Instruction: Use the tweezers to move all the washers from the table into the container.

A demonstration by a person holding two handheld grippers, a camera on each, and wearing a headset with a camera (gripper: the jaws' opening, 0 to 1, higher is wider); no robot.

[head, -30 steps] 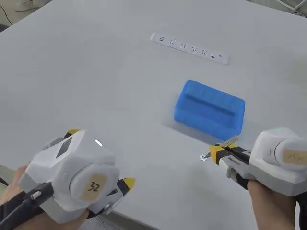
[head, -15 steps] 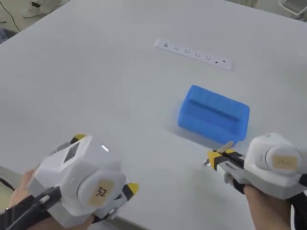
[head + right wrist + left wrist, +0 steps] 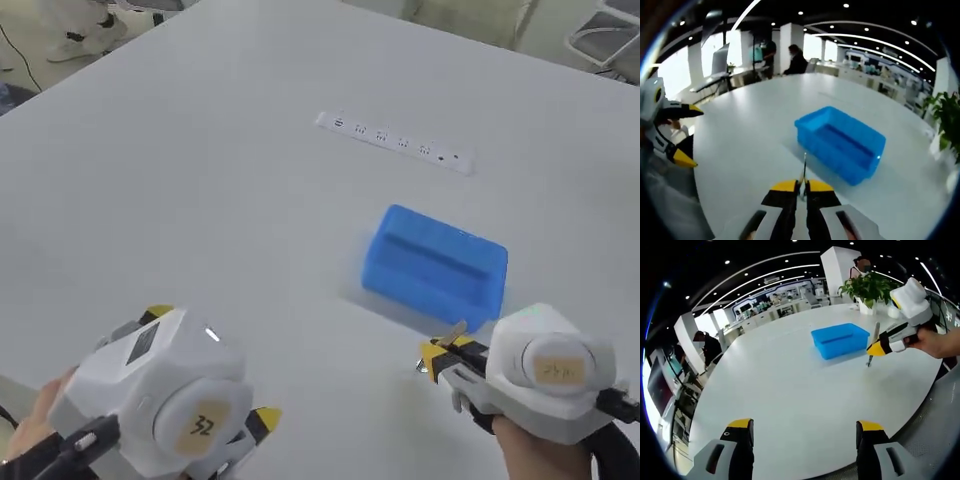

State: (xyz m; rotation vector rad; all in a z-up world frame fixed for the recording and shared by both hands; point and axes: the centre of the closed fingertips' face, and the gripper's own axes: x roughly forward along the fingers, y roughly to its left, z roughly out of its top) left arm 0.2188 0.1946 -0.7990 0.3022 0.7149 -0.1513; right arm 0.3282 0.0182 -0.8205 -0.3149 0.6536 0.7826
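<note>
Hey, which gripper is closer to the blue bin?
Right. The right gripper, holding tweezers, is just short of the blue bin; the left gripper is well off to the left, open.

Bright, even light was cast from ceiling strips [image 3: 865, 37] and spots overhead. Only a faint, soft shadow was thrown on the table [image 3: 200, 200] by the bin [image 3: 436, 265], just ahead of the right claw [image 3: 436, 355]. Slight blur was seen around that claw in the head view. Both gripper views were strongly bent at the edges, with near jaws softened.
</note>
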